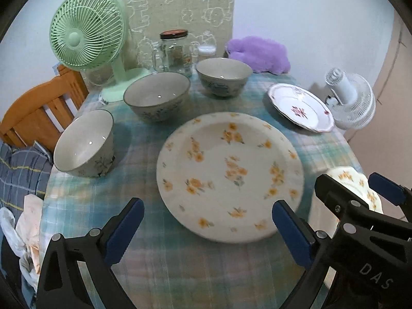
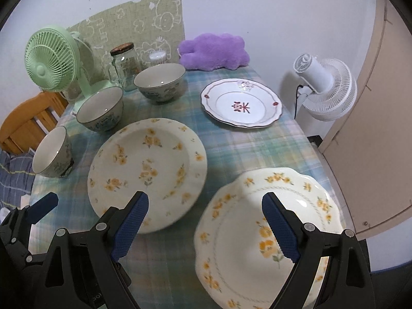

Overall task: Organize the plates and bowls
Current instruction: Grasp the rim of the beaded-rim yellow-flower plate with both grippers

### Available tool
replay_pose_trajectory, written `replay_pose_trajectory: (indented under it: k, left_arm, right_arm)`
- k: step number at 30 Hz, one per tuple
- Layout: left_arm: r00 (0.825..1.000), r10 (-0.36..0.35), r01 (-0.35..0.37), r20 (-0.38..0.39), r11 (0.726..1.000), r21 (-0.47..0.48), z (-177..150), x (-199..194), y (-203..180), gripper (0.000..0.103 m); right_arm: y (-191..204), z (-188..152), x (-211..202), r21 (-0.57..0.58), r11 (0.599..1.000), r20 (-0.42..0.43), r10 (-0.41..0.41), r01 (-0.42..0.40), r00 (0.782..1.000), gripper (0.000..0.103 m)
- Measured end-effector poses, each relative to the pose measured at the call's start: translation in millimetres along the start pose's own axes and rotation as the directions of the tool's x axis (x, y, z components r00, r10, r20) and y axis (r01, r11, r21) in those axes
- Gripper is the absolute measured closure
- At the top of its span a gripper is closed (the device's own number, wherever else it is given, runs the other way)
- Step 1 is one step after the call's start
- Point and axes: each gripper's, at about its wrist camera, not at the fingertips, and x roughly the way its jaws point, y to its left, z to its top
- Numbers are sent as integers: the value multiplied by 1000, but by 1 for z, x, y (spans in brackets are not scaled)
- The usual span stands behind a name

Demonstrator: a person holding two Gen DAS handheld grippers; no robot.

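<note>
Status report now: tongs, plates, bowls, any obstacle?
Both tongs open, empty. Three plates, three bowls unstacked. Nothing blocking.

table: covered by plaid blue-green tablecloth point(image 2: 257, 144)
centre: round plate, yellow flowers point(image 2: 146, 172)
lower right: scalloped plate, yellow flowers point(image 2: 231, 244), just beside the round one
upper right: white plate, red motif point(image 2: 242, 104), well apart from the others
left edge: three bowls in a diagonal row – near bowl point(image 2: 52, 152), middle bowl point(image 2: 100, 109), far bowl point(image 2: 159, 82)
upper left: green fan point(image 2: 49, 61), glass jar point(image 2: 125, 64)
top centre: purple plush point(image 2: 213, 51), at the wall
</note>
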Motion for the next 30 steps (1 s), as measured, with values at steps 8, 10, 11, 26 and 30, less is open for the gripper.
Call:
replay_pose_trajectory:
  k: [8,10,11,26,30]
  left_arm:
    - [997,81,-82,-21,995,-51,24,51,11,10]
    - [995,87,-90,-39,993,-72,27,63,13,14]
    - [995,87,-91,-46,992,-84,28,68,14,15]
    - [987,102,-113,-127,990,-85,28,114,21,18]
    - [988,91,-101,-126,992,-76,27,113,21,19]
  right_arm:
    - [11,29,54,-26,999,-10,28,-28,1000,17]
    - [14,36,69,-37,999,-25,26,-27,999,19]
    - [16,39,77,-42,999,-34,26,-27,999,19]
    - [27,49,144,-66,996,-130,45,-54,990,25]
    - [30,50,145,-73,996,-135,34,-45,990,26]
